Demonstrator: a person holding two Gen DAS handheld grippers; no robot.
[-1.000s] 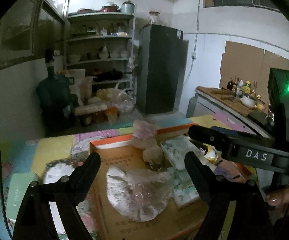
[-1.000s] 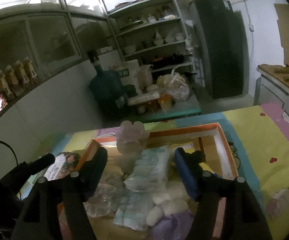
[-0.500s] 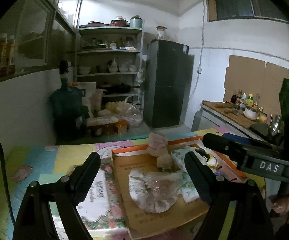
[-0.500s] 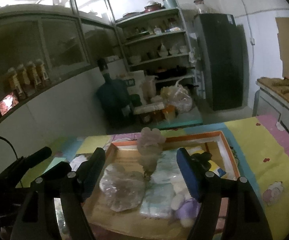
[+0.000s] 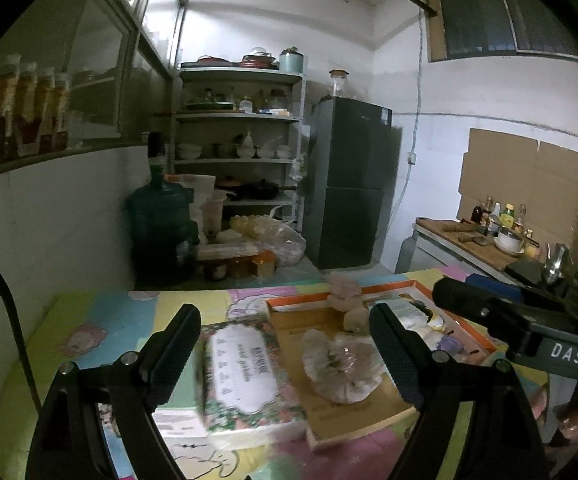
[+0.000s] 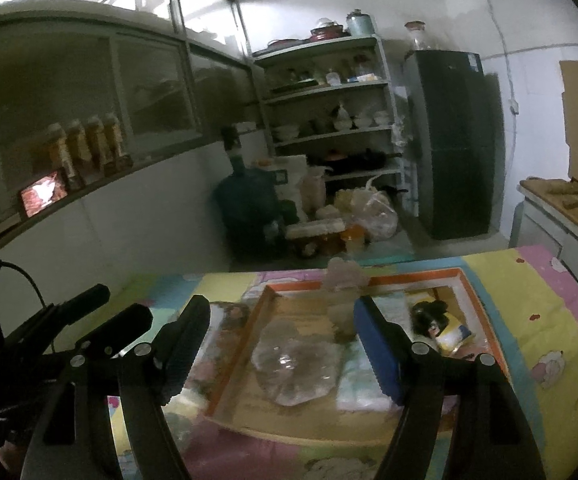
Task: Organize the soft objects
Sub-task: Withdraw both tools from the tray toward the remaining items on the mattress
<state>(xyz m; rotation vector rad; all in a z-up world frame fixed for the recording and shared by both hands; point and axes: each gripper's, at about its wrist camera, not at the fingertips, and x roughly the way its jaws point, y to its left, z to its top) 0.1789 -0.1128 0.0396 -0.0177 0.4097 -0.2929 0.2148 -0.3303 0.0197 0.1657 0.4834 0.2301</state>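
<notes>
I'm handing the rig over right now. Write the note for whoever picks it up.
Left gripper: open, nothing between its fingers, held above the table.
Right gripper: open after widening a little, also holding nothing.
Box: shallow, orange-rimmed, on the patterned tablecloth. In it lie a crumpled clear bag, a pink plush toy at the far rim, tissue packs and a few small items on the right.
Flowered packet: on the cloth outside the box, to its left.
Done: most soft things sit in the box.
Left: probably the flowered packet, if it belongs in the box.
</notes>
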